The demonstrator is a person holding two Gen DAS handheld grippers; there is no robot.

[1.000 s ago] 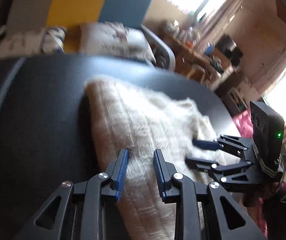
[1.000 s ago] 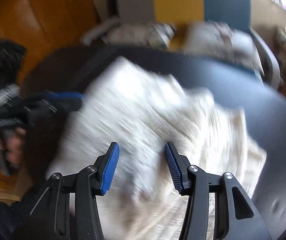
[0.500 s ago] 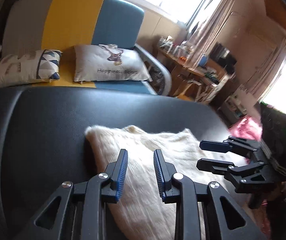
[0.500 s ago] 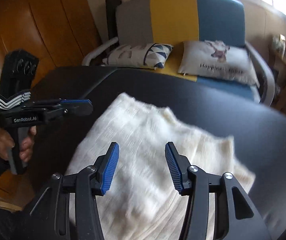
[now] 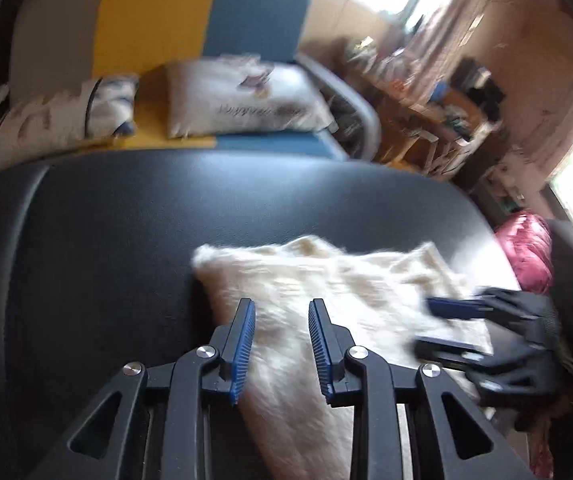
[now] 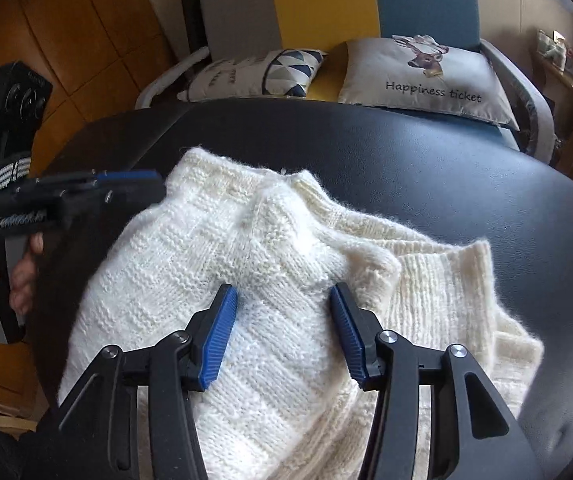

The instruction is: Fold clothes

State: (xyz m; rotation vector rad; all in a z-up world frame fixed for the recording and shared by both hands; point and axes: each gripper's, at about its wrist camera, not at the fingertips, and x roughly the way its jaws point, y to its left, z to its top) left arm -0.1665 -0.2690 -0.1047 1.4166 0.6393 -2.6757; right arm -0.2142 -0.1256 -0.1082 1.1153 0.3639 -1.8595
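Hovering with jaws apart and empty, the 2 grippers, left gripper (image 5: 280,340) and right gripper (image 6: 282,332), flanked the white sweater (image 6: 270,248), likely choosing fold edges.

Left wrist: we look down past our left tool (image 5: 280,344), close over the sweater (image 5: 318,292).
Right wrist: likewise, nearer the sweater (image 6: 254,264).
Shared: sweater, table (image 6: 426,168), sofa (image 5: 158,20) beyond.

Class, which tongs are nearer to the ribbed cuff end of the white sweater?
Right. The right tongs hover over the sweater just beside the ribbed cuff; the left tongs sit off the sweater's opposite edge.
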